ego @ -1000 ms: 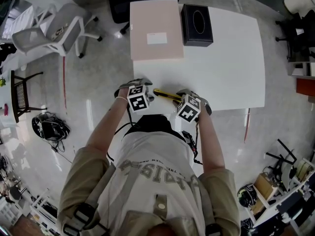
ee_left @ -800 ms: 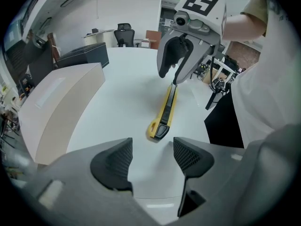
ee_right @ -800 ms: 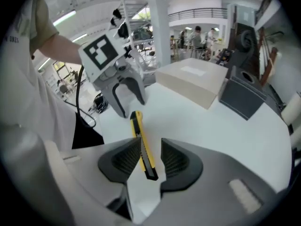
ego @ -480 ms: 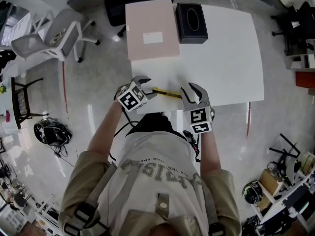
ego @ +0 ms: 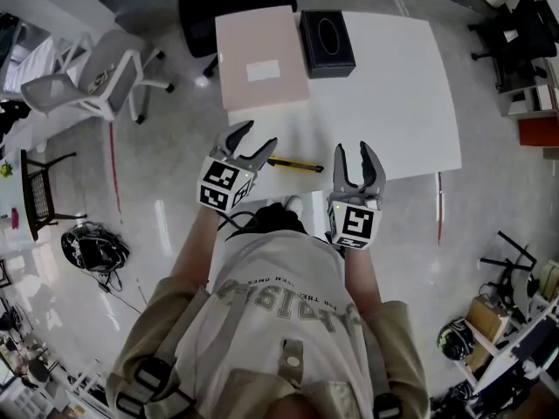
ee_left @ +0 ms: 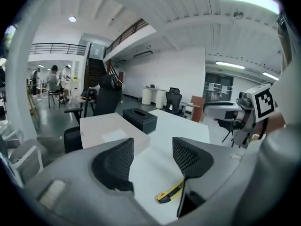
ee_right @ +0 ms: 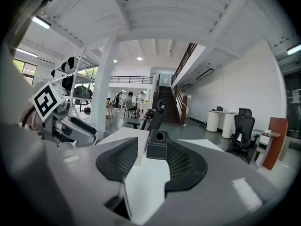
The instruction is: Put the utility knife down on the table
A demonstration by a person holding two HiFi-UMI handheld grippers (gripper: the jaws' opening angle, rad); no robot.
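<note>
Now the utility knife lies flat on the white desk, close to its 6 o'clock edge, and neither tool touches it. The left tongs hover at its 10 o'clock and the right tongs at its 3 o'clock, both gaping and empty. The right pair has just been opening wider, with nothing between its pads. That suggests the release is done and the task essentially complete. A second ago both tongs crowded low over the knife; since then they have lifted clear and swung up toward level, while the knife has kept its spot and slant.
</note>
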